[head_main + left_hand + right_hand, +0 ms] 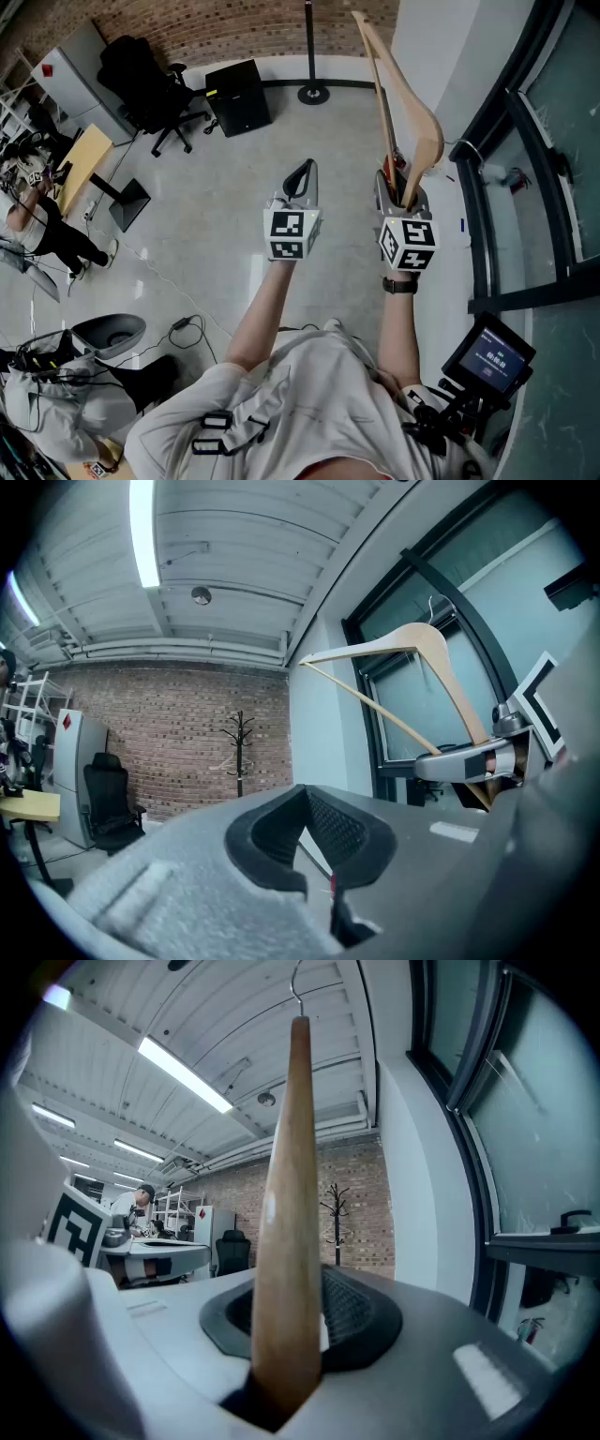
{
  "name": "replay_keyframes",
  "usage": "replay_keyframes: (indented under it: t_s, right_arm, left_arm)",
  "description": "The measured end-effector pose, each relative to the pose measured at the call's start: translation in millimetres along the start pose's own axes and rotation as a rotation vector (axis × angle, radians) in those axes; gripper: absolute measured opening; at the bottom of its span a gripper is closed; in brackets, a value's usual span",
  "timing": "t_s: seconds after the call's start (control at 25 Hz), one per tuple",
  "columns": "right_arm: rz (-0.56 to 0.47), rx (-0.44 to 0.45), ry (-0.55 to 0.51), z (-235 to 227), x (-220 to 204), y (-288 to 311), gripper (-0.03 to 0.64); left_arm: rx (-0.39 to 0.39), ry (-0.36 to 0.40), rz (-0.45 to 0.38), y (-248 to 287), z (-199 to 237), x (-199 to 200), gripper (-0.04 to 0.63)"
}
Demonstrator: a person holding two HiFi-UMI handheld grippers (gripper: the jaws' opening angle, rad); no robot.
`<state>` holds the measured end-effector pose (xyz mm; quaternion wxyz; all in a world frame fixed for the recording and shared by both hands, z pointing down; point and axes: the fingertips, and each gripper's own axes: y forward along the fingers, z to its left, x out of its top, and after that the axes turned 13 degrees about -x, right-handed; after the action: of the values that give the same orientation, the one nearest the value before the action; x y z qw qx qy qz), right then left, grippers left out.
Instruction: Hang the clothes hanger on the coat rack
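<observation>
A wooden clothes hanger (410,119) stands upright in my right gripper (397,195), which is shut on one end of it. In the right gripper view the hanger (287,1213) rises straight up between the jaws, and its metal hook (297,986) shows at the top. The black coat rack (310,56) stands far ahead by the brick wall; it shows small in both gripper views (239,752) (336,1223). My left gripper (301,180) is held level beside the right one, shut and holding nothing. From the left gripper (305,808) view the hanger (412,663) appears at the right.
A glass wall with dark frames (530,159) runs along the right, next to a white pillar (427,47). A black office chair (155,84) and a black cabinet (239,97) stand at the back left. A person (33,220) sits at desks on the far left.
</observation>
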<state>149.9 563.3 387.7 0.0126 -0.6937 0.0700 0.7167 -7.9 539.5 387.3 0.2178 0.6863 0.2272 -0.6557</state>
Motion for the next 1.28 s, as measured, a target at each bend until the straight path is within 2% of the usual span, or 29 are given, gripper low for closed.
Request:
replay_keyframes:
  t_s: [0.2, 0.56, 0.64, 0.76, 1.04, 1.16, 1.28]
  right_arm:
    - [0.008, -0.007, -0.026, -2, -7, -24, 0.112]
    - [0.048, 0.051, -0.007, -1, -16, 20, 0.112]
    - [0.063, 0.067, 0.011, 3, -19, 37, 0.114]
    - [0.066, 0.087, 0.016, 6, -16, 68, 0.114]
    - [0.044, 0.049, 0.030, -20, -1, 120, 0.115]
    - [0.052, 0.094, 0.031, -3, 0, 144, 0.115]
    - [0.059, 0.082, 0.019, 9, -4, 169, 0.115]
  left_arm:
    - [0.006, -0.016, -0.019, -27, -18, 2, 0.000]
    - [0.047, -0.027, 0.024, -3, -4, 1, 0.002]
    - [0.050, -0.043, 0.027, 7, 5, 1, 0.000]
    - [0.053, -0.059, -0.012, 31, 23, 4, 0.000]
    - [0.025, -0.046, -0.054, 96, 44, 6, 0.000]
    - [0.042, -0.060, -0.029, 113, 72, -1, 0.000]
    - [0.041, -0.090, -0.007, 132, 98, -11, 0.000]
